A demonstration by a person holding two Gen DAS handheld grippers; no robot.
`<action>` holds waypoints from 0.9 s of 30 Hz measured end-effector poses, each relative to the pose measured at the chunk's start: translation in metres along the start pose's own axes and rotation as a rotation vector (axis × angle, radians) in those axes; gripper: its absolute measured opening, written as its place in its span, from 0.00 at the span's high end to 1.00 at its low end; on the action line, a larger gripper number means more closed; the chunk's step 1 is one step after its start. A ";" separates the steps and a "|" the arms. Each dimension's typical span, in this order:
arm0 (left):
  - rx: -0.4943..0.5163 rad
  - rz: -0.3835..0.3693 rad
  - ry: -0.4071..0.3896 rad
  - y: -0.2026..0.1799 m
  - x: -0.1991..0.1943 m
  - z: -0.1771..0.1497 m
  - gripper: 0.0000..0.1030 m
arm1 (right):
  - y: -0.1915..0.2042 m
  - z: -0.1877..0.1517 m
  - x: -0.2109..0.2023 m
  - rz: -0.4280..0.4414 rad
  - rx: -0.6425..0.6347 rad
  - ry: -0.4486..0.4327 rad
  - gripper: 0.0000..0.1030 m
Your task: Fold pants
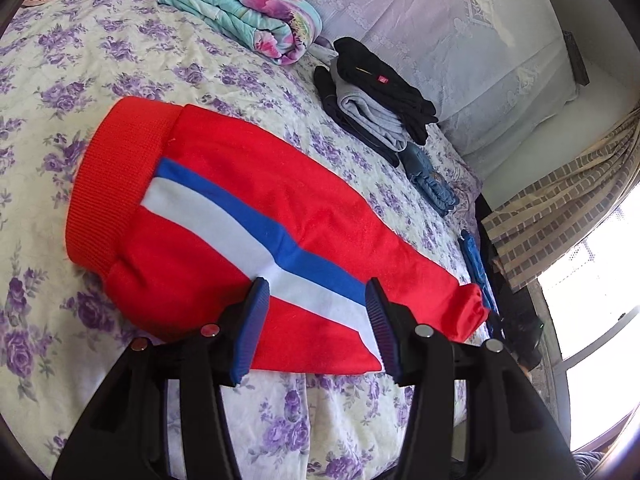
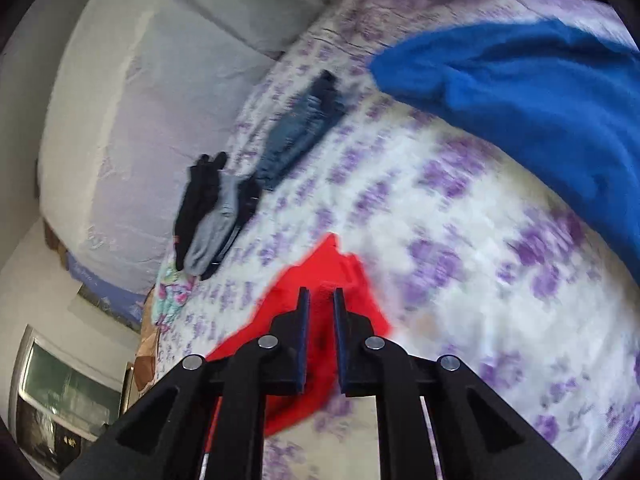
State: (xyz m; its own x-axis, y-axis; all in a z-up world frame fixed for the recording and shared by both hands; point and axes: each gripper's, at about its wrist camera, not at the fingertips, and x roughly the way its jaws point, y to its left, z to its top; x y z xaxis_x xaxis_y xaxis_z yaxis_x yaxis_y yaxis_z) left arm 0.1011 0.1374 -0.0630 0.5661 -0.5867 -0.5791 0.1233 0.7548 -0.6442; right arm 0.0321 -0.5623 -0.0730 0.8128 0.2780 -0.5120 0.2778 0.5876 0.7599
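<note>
Red pants (image 1: 224, 208) with a blue and white side stripe lie flat on the flowered bed sheet (image 1: 120, 56), ribbed waistband at the left, cuff at the right. My left gripper (image 1: 316, 292) is open, hovering over the near edge of the leg, jaws astride the white stripe. In the blurred right wrist view my right gripper (image 2: 320, 300) is nearly closed on a raised fold of the red pants (image 2: 320, 272), lifted off the sheet (image 2: 460, 300).
A stack of folded dark and grey clothes (image 1: 376, 96) and folded jeans (image 1: 432, 184) lie by the pillow (image 1: 460, 48). A folded floral quilt (image 1: 236, 4) is at the back. A blue garment (image 2: 540, 112) lies on the bed. A curtain (image 1: 560, 204) and window are at the right.
</note>
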 end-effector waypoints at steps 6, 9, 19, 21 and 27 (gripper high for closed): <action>0.022 0.047 -0.056 -0.007 -0.023 -0.002 0.39 | 0.008 -0.037 -0.007 0.106 0.021 0.069 0.37; -0.001 0.039 -0.063 -0.004 -0.028 -0.004 0.39 | 0.029 -0.043 0.005 0.038 -0.006 0.058 0.19; -0.025 0.019 -0.070 0.005 -0.031 -0.012 0.38 | 0.039 -0.036 0.051 0.047 0.051 -0.013 0.27; -0.013 0.020 -0.074 0.005 -0.033 -0.014 0.38 | 0.031 -0.033 0.057 0.083 0.090 -0.001 0.62; -0.052 -0.011 -0.069 0.012 -0.023 -0.013 0.38 | 0.054 -0.006 0.026 0.231 0.008 -0.066 0.79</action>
State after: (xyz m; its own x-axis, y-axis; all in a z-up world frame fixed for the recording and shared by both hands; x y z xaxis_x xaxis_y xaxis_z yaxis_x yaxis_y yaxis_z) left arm 0.0788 0.1561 -0.0645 0.6203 -0.5716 -0.5372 0.0878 0.7311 -0.6766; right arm 0.0646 -0.5189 -0.0480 0.8870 0.3537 -0.2969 0.0841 0.5084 0.8570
